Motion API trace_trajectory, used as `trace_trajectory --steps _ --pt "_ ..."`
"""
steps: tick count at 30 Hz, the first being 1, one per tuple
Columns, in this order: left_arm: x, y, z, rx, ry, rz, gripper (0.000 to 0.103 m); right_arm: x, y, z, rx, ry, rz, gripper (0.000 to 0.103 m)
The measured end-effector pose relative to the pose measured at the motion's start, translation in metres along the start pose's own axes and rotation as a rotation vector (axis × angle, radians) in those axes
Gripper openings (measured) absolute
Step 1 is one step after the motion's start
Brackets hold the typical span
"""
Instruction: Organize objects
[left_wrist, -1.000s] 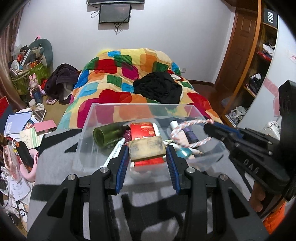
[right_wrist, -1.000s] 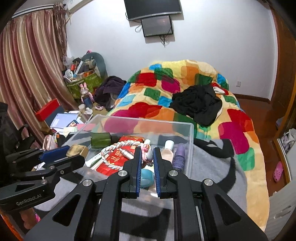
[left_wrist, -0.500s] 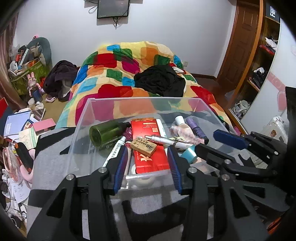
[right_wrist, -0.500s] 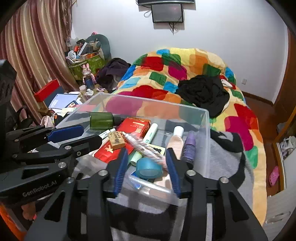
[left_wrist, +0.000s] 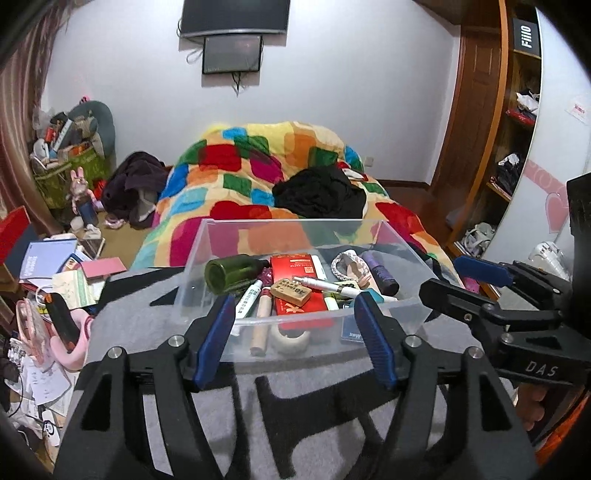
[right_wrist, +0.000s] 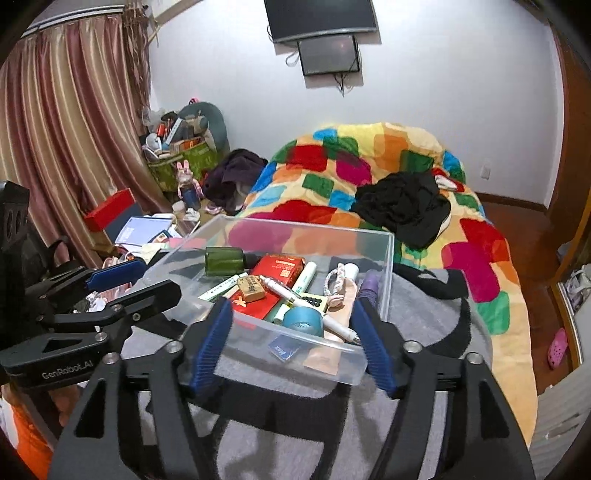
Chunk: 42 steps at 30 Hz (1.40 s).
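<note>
A clear plastic bin stands on a grey and black blanket. It holds a green bottle, a red box, a tan eraser, a white pen, a rope toy, a blue tape roll and a purple tube. My left gripper is open and empty in front of the bin. My right gripper is open and empty at the bin's near wall.
A bed with a colourful quilt and black clothes lies behind the bin. Books and papers clutter the floor at left. Wooden shelves stand at right. Curtains hang at far left.
The left gripper let go of the tan eraser and the right gripper let go of the rope toy; both now lie in the bin. Both grippers opened and drew back.
</note>
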<state>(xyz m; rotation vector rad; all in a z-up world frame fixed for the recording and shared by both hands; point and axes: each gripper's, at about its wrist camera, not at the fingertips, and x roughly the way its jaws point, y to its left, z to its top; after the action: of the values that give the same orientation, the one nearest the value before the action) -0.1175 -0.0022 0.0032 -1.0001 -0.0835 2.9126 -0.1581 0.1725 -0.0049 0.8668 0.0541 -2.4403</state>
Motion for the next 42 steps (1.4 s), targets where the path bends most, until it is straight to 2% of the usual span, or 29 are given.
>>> trace_trajectory --steps 7,17,42 --pt "-0.008 0.0 -0.017 -0.015 -0.006 0.015 0.068 -0.011 0.006 -0.014 -0.019 -0.029 -0.017 0.081" --pt "-0.011 0.007 -0.031 -0.053 0.007 0.019 0.068 -0.01 0.001 -0.028 0.006 -0.006 -0.005 0.081" --pt "-0.009 0.003 -0.031 -0.062 0.017 0.0 0.068 -0.008 0.003 -0.032 0.01 0.007 0.014 0.081"
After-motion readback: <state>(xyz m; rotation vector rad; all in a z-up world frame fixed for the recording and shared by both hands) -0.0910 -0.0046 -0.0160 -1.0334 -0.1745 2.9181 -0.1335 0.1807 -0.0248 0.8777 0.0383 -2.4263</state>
